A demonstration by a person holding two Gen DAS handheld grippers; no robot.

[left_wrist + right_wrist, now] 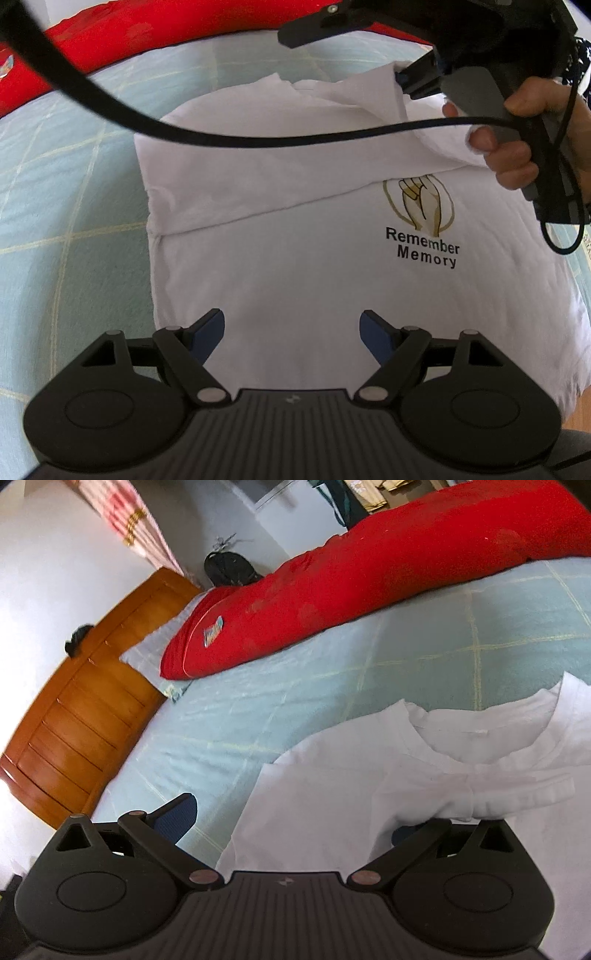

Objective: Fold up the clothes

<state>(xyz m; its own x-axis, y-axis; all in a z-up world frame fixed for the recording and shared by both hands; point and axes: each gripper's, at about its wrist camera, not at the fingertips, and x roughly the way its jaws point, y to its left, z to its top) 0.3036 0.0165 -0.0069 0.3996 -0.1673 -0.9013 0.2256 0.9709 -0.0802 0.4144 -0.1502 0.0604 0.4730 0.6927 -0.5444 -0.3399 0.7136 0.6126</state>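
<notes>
The left gripper [291, 334] sat at the bottom centre of the left wrist view, its blue-padded fingers [210, 332] spread wide apart with nothing between them. In the upper right of that view, a hand [517, 147] wrapped around the handle of the right gripper [291, 819]. In the right wrist view its fingers [177, 818] stood wide apart too.

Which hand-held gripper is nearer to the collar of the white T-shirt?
Right. The right hand-held gripper is at the sleeve beside the collar; the left hand-held gripper hovers open over the T-shirt's lower part.
</notes>
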